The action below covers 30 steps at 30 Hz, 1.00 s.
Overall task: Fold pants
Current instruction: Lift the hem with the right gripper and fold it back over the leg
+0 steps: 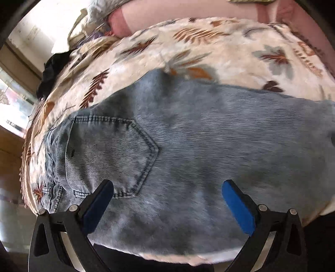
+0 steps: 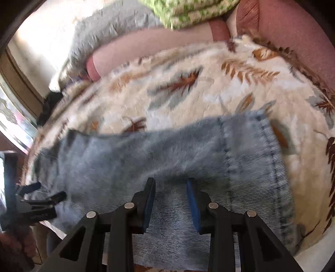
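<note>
Pink cushion [image 1: 188,14], grey pillow [image 2: 108,23] and green patterned fabric [image 2: 188,10] crowding the far edge of a leaf-print blanket [image 1: 209,52]. Faded blue jeans [image 1: 188,136] spread flat across it, back pocket [image 1: 108,150] up. Left gripper [image 1: 167,188] wide and empty above the denim; right gripper [image 2: 170,186] narrowly parted, nothing visibly pinched.
</note>
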{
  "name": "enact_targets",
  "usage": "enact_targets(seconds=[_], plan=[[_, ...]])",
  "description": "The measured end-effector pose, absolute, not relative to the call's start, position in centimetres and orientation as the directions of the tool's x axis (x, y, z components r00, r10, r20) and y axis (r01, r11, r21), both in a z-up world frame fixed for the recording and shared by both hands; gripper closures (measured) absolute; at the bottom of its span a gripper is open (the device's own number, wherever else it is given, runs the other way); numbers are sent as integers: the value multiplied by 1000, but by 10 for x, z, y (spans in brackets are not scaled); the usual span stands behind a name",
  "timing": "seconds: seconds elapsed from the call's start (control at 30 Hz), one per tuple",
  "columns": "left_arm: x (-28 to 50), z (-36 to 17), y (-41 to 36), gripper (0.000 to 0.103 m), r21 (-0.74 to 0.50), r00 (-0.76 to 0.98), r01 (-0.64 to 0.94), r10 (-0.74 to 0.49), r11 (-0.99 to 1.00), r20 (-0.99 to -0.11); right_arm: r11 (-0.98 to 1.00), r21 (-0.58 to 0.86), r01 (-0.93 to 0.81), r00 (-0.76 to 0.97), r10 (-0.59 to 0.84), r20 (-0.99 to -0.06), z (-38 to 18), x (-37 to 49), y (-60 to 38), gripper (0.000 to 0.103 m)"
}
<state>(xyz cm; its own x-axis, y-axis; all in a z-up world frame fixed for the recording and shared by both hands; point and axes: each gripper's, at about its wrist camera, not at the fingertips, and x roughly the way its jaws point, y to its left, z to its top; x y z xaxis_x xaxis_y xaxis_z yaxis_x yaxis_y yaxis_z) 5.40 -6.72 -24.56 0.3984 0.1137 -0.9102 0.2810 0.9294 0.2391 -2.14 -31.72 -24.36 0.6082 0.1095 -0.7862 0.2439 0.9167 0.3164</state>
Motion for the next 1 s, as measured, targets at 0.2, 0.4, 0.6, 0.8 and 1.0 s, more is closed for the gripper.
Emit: enact_targets(seconds=[0.2, 0.4, 0.6, 0.8, 1.0], plan=[[17, -216, -95, 0, 244, 469, 382, 40, 892, -882, 864, 410, 292, 715, 87, -694, -209, -80, -365, 54], [-12, -216, -115, 0, 204, 445, 476, -34, 855, -895, 813, 440, 382, 656, 96, -748, -202, -120, -422, 44], [-19, -224, -110, 0, 204, 427, 479, -24, 854, -904, 778, 485, 399, 592, 186, -785, -229, -117, -440, 44], [-12, -226, -97, 0, 216, 426, 444, 8, 870, -905, 751, 524, 401, 550, 260, -794, -261, -95, -442, 44], [-6, -235, -97, 0, 198, 394, 430, 14, 881, -919, 744, 565, 356, 543, 327, -773, -275, -67, -450, 33]])
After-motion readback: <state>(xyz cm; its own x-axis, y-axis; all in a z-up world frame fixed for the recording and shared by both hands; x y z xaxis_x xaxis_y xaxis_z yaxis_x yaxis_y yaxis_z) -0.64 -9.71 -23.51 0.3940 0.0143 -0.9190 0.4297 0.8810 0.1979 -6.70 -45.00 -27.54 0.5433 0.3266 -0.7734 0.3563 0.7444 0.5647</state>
